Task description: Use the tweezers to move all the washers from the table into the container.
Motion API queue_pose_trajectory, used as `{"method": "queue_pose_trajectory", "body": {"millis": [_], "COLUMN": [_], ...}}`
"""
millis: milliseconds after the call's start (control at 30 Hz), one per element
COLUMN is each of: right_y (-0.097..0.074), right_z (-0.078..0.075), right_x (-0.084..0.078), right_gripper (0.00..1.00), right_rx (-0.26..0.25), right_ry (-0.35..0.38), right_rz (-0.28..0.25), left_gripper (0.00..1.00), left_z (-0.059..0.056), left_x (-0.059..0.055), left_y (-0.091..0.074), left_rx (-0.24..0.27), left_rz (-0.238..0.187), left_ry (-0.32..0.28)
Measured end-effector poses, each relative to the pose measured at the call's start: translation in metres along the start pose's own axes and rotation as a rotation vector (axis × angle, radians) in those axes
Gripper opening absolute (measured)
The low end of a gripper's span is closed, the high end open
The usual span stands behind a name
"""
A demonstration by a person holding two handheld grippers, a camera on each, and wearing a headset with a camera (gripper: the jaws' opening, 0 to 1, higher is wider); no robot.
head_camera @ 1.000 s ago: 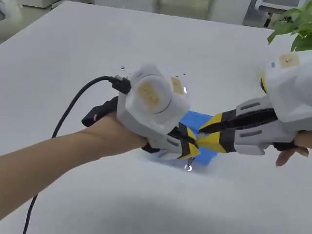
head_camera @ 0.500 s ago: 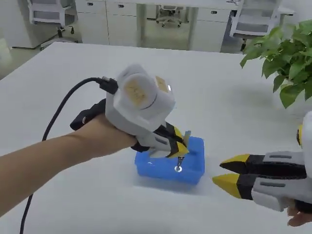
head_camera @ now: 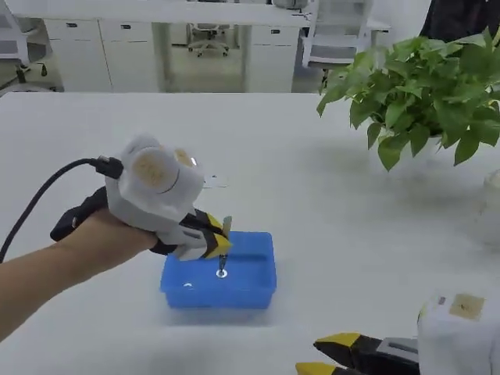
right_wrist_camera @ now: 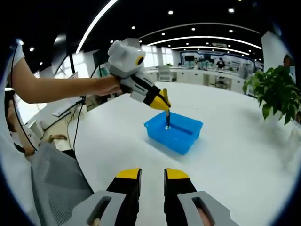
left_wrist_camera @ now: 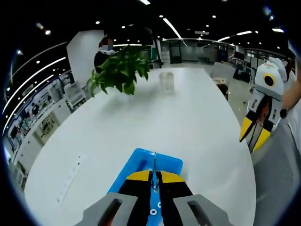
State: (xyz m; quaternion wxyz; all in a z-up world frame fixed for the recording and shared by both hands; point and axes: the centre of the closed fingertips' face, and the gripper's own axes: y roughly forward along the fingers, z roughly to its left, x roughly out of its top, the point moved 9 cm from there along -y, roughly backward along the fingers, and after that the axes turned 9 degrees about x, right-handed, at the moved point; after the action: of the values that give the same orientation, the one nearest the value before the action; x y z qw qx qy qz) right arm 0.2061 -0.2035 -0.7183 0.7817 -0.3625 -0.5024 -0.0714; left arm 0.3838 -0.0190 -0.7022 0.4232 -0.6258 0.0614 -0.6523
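The left gripper [head_camera: 219, 237] is clamping down on the tweezers [head_camera: 223, 256], which are hanging almost straight down from between its yellow-tipped jaws. It is hovering just above the blue container [head_camera: 258, 294], which is sitting on the white counter [head_camera: 351, 219]. A washer [head_camera: 222, 273] is showing at the tweezers' lower tips, directly below the left gripper and inside the container's rim. Whether it is touching the container floor cannot be told. A second, fainter ring [head_camera: 187, 285] is lying on the container floor toward its near left corner.

The right gripper [head_camera: 322, 355] is waiting well apart from the container, low at the near right edge of the head view. Its jaws are standing apart with a clear gap and grasping nothing. It is pointing toward the container and the left gripper. A leafy plant [head_camera: 422, 78] is standing on the far right of the counter.
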Motion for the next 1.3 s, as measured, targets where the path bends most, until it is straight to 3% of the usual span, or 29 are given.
{"method": "queue_pose_trajectory", "body": {"millis": [133, 367, 500, 633, 867, 1133, 1300], "right_y": [-0.003, -0.002, 0.001, 0.005, 0.006, 0.006, 0.006], "right_z": [-0.005, -0.007, 0.0, 0.003, 0.001, 0.0, 0.002], "right_x": [0.001, -0.005, -0.01, -0.016, -0.018, -0.019, -0.019], "right_gripper": [0.22, 0.44, 0.47, 0.45, 0.47, 0.5, 0.51], "right_rx": [-0.016, -0.065, -0.058, -0.052, -0.045, -0.047, -0.046], "right_ry": [0.105, 0.095, 0.101, 0.07, 0.088, 0.103, 0.095], "right_rz": [-0.083, -0.065, -0.042, 0.014, 0.02, 0.018, 0.024], "left_gripper": [0.01, 0.02, 0.02, 0.02, 0.03, 0.03, 0.03], "left_z": [0.007, 0.009, 0.003, 0.0, -0.002, -0.001, 0.0], "left_x": [-0.005, -0.016, -0.022, -0.027, -0.031, -0.029, -0.027], "left_y": [0.008, 0.019, 0.026, 0.03, 0.033, 0.03, 0.027], "left_rx": [0.011, 0.001, -0.011, -0.021, -0.026, -0.013, -0.002], "left_rz": [0.001, 0.02, 0.037, 0.061, 0.059, 0.071, 0.079], "left_ry": [-0.031, -0.042, -0.04, -0.043, -0.084, -0.033, -0.037]}}
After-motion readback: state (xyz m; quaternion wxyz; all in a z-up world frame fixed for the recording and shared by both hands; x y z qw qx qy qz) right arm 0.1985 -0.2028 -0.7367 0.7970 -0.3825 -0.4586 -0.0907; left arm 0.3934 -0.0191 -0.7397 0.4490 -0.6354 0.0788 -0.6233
